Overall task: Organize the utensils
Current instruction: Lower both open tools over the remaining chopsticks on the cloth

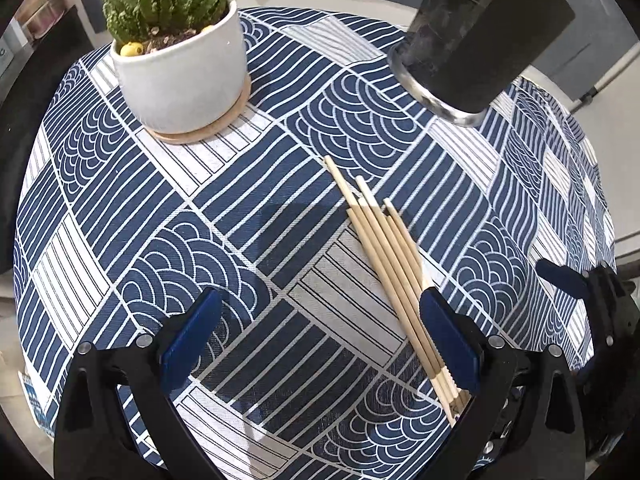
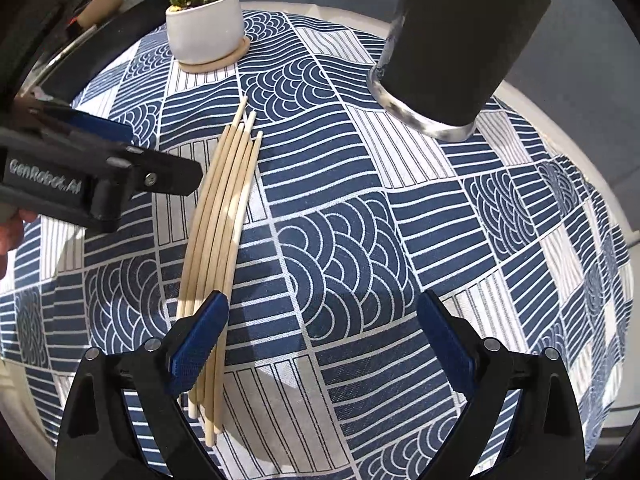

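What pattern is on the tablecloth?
Navy and white patches of stripes and scalloped arcs on the tablecloth; clearest in the right wrist view.

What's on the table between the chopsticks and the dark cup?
Nothing: only bare patterned tablecloth lies between the chopsticks and the dark cup, clearest in the right wrist view.

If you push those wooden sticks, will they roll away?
Probably a little. The wooden sticks look round, thin and smooth, so a sideways push may scatter them, though the tablecloth should slow them. They look light and stiff, and being loose rather than tied, some could slip from a tool.
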Demonstrator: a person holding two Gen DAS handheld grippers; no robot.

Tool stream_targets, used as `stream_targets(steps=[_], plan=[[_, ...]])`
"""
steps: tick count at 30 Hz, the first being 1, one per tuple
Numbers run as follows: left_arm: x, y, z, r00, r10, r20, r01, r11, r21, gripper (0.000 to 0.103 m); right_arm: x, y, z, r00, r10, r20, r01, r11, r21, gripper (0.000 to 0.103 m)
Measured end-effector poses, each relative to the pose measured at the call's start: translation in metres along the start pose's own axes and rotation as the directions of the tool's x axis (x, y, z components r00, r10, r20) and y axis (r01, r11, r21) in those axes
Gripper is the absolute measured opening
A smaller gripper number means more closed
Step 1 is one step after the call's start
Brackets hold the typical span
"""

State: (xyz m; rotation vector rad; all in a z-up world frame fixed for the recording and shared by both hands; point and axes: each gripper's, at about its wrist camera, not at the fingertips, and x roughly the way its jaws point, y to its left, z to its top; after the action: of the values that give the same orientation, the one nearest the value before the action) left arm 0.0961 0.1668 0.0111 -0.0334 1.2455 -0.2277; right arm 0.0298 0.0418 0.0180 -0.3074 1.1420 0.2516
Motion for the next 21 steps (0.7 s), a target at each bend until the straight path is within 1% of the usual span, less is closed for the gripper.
stream_targets(steps=[3,4,6,9,13,17,21], plan=[[0.005,-0.001,0.001,1.0,-0.004,-0.022,0.003,1.0,-0.023,0.097,0.002,0.002,0.001,0.999,0.018,-0.027,-0.018,1.0,-0.001,0.091],[0.006,-0.001,0.001,1.0,0.005,-0.023,-0.006,1.0,-0.025,0.097,0.002,0.003,0.001,0.999,0.022,-0.035,-0.023,1.0,-0.008,0.091],[0.007,-0.002,0.001,0.999,0.012,-0.03,-0.013,0.999,-0.033,0.097,0.006,0.006,0.0,0.998,0.009,-0.066,-0.012,0.999,-0.043,0.092],[0.01,-0.006,0.003,0.998,0.036,-0.047,-0.038,0.999,-0.038,0.097,0.004,0.004,0.001,0.998,-0.031,-0.055,0.028,0.999,-0.043,0.092],[0.011,-0.007,0.0,0.997,0.052,-0.051,-0.055,0.997,-0.053,0.097,0.006,-0.002,0.002,0.998,-0.037,-0.056,0.035,0.998,-0.043,0.092],[0.017,-0.016,0.0,0.993,0.098,-0.063,-0.101,0.994,-0.044,0.097,0.009,-0.01,0.003,0.998,-0.028,-0.049,0.025,0.998,-0.06,0.092],[0.021,-0.019,0.002,0.989,0.125,-0.078,-0.13,0.989,-0.072,0.097,0.011,-0.021,0.003,0.998,-0.012,-0.056,0.009,0.998,-0.057,0.093]])
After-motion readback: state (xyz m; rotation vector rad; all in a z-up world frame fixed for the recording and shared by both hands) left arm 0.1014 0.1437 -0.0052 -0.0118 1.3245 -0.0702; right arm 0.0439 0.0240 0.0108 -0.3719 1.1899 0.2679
